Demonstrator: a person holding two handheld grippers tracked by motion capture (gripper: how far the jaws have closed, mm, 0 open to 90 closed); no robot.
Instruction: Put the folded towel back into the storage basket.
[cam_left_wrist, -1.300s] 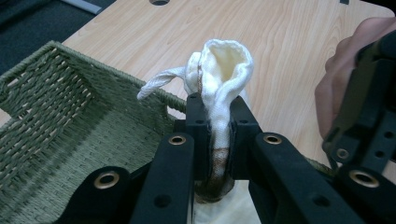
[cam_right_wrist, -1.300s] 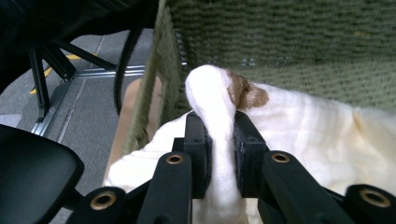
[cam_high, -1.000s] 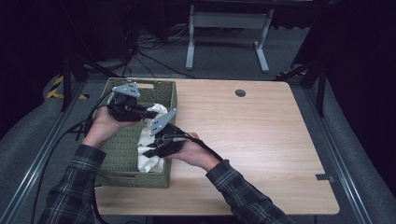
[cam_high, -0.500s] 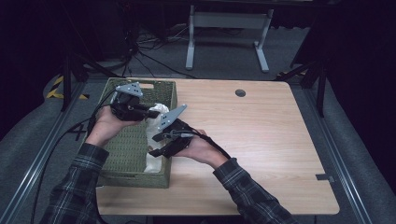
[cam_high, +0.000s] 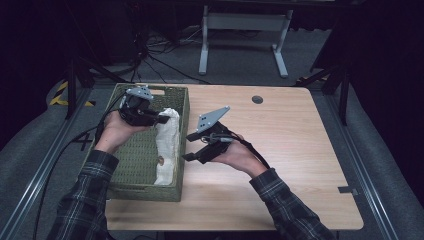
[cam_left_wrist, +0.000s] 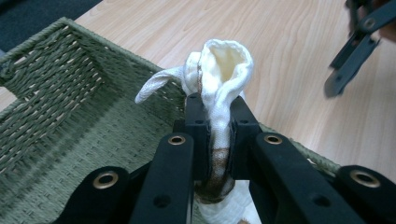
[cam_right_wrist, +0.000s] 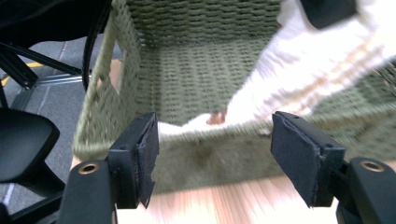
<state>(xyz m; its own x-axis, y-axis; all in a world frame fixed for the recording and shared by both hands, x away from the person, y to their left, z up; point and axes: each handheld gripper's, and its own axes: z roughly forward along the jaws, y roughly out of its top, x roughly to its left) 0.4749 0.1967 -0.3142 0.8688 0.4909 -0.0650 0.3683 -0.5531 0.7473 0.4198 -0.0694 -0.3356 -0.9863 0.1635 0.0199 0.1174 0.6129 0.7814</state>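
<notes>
Though unlabelled, white sock (cam_left_wrist: 219, 70) in left gripper (cam_left_wrist: 215, 122); basket (cam_left_wrist: 60, 93) plain

A light wooden table (cam_high: 300, 165) with a small round dark grommet (cam_high: 257, 99) near its far edge stands on grey carpeted floor (cam_high: 395, 170). Beyond it is a pale metal stand (cam_high: 242, 35) with splayed feet, and loose black cables (cam_high: 150, 55) lie on the floor. The surroundings are dark. Yellow-and-black hazard tape (cam_high: 62, 92) marks the floor at left.
</notes>
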